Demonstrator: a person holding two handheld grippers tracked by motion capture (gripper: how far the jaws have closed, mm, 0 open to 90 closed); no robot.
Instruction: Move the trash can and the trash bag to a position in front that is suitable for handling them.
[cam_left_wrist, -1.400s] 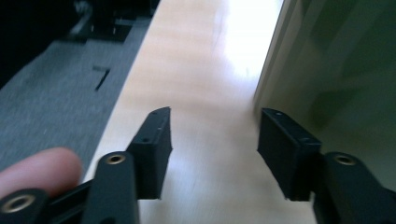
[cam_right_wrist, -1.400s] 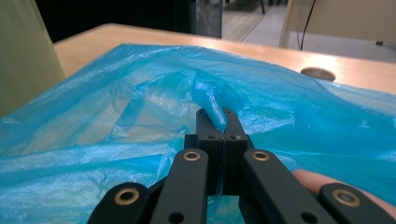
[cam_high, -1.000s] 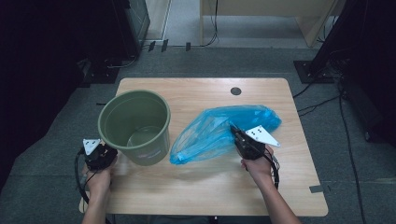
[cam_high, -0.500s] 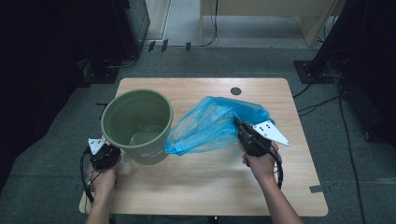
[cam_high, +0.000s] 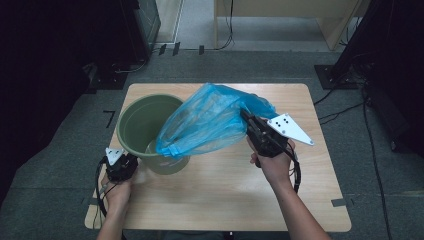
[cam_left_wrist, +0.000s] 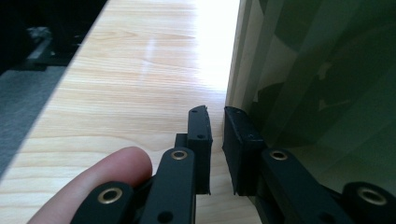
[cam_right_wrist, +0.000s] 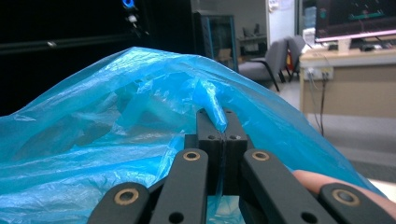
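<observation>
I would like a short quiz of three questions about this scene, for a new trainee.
1. True or false: the right gripper is clamped on the blue plastic bag.
2. Which thing stands next to the left gripper? A) a cardboard box B) a green bin C) a metal pot
3. Fill in: in the high view the bag hangs partly over the mouth of the ____.

Key:
1. True; its jaws are shut on a fold of the bag.
2. B, the green bin.
3. Bin.

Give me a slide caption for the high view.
Right gripper lifts a blue bag over the green bin.
</observation>
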